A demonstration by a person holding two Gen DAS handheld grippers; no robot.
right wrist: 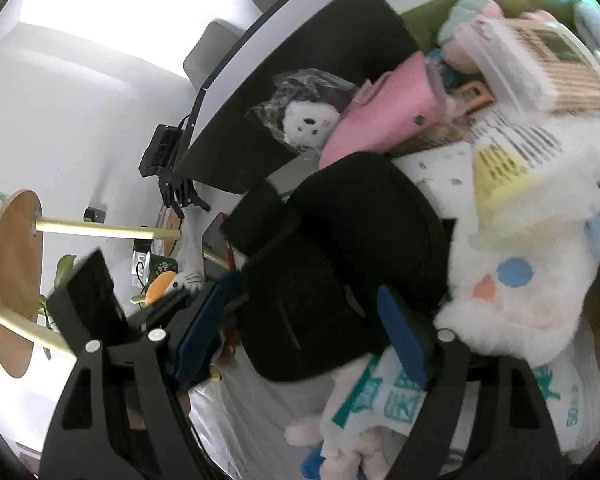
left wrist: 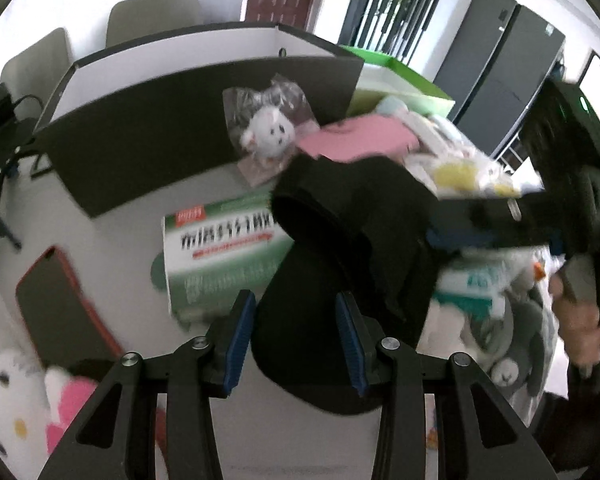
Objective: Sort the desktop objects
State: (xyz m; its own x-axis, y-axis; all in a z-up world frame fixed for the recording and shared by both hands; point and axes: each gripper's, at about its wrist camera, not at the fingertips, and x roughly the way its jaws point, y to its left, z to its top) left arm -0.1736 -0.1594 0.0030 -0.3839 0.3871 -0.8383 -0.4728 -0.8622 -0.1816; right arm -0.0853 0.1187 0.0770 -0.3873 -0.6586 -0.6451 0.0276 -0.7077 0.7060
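A black fabric item, soft and folded like a cap or pouch, hangs over the cluttered desk. My left gripper is shut on its lower end, with both blue pads pressed against the cloth. The right gripper reaches in from the right at the item's far side, held by a person's hand. In the right wrist view the black item lies between the fingers of the right gripper, which stand wide with a gap beside the left pad.
A green and white box, a phone in a red case and a white cat plush lie on the left. A bagged white plush, a pink pouch and a dark board stand behind. A big white plush crowds the right.
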